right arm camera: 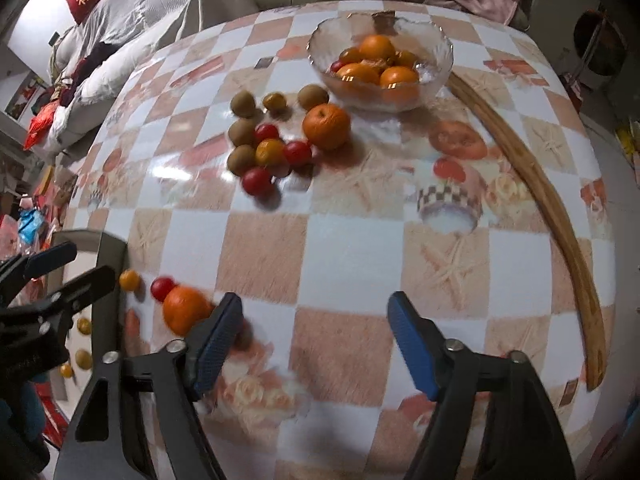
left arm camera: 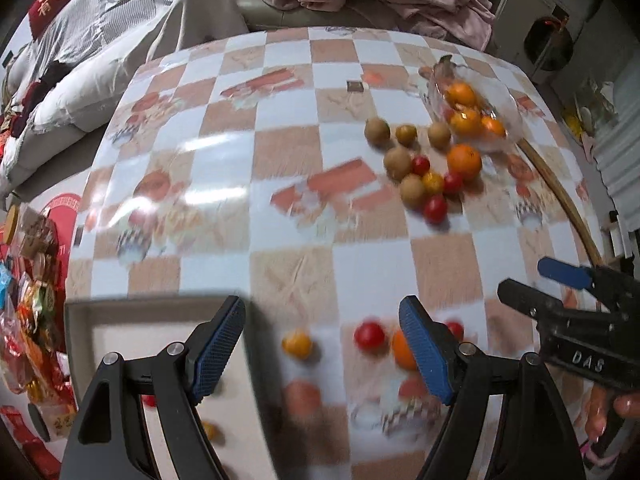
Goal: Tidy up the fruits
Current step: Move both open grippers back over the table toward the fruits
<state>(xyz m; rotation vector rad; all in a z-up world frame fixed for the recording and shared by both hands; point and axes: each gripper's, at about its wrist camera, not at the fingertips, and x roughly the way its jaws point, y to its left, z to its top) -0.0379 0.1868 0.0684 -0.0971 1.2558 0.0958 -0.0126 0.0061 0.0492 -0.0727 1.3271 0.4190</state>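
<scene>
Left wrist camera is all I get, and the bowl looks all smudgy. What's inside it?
Observer: The right wrist view shows the glass bowl clearly. It holds oranges and one red cherry tomato.
Operator: Is the other claw holding anything?
Observer: No. The right claw is open, and only the checked tablecloth shows between its pads.
Operator: Where does the wooden stick end?
Observer: The wooden stick curves from beside the bowl down the right side of the tablecloth. Its near tip has what looks like a small hole.
</scene>
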